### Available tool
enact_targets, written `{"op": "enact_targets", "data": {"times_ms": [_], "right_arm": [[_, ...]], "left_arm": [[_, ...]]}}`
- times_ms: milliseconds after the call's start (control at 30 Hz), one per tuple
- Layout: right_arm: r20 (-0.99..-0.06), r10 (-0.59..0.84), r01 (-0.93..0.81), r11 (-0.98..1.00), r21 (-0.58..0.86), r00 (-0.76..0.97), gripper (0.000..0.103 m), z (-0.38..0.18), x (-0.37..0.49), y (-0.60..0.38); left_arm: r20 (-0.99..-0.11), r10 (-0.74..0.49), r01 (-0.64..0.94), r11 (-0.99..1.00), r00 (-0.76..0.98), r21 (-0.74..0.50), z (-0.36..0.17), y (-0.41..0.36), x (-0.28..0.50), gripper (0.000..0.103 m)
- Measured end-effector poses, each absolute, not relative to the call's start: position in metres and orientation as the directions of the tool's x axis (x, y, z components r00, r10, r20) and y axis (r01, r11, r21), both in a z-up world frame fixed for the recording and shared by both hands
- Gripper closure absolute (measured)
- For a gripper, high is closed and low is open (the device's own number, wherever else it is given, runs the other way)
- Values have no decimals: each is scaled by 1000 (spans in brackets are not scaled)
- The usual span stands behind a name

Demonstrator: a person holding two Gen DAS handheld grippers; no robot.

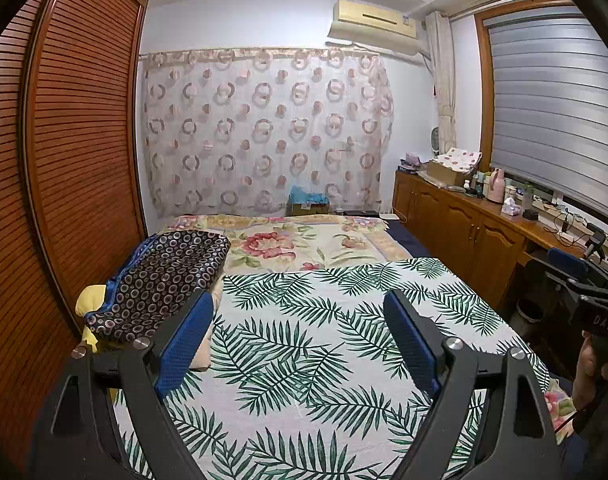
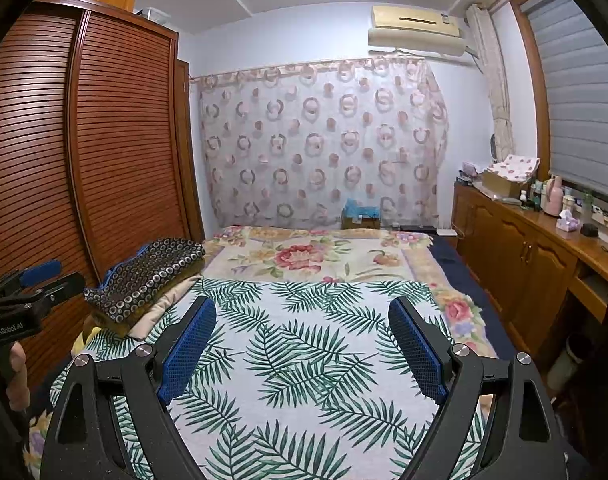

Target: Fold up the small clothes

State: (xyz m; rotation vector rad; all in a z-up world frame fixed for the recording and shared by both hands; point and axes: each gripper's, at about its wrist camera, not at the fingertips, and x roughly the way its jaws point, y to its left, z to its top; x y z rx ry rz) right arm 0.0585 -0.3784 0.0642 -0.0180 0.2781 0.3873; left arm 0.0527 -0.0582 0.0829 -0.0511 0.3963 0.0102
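Observation:
A pile of clothes lies at the bed's left edge, topped by a dark garment with ring print (image 1: 163,276), also in the right wrist view (image 2: 147,276). Blue, yellow (image 1: 89,296) and cream pieces show under it. My left gripper (image 1: 299,336) is open and empty, held above the palm-leaf sheet (image 1: 312,344), with the pile just left of its left finger. My right gripper (image 2: 301,340) is open and empty above the same sheet (image 2: 304,360). Each gripper shows at the edge of the other's view: the right one (image 1: 584,284), the left one (image 2: 31,284).
A floral blanket (image 1: 295,244) covers the far half of the bed. A slatted wooden wardrobe (image 1: 63,160) stands close on the left. A wooden cabinet (image 1: 464,224) with bottles and boxes runs along the right under a window blind. A patterned curtain hangs at the back.

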Motion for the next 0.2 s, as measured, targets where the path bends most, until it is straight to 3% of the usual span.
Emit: {"op": "enact_targets", "data": {"times_ms": [200], "right_arm": [[-275, 370, -375, 926, 36, 887, 14, 64, 59, -378]], "left_arm": [[-386, 0, -20, 999, 922, -47, 82, -58, 53, 16]]}}
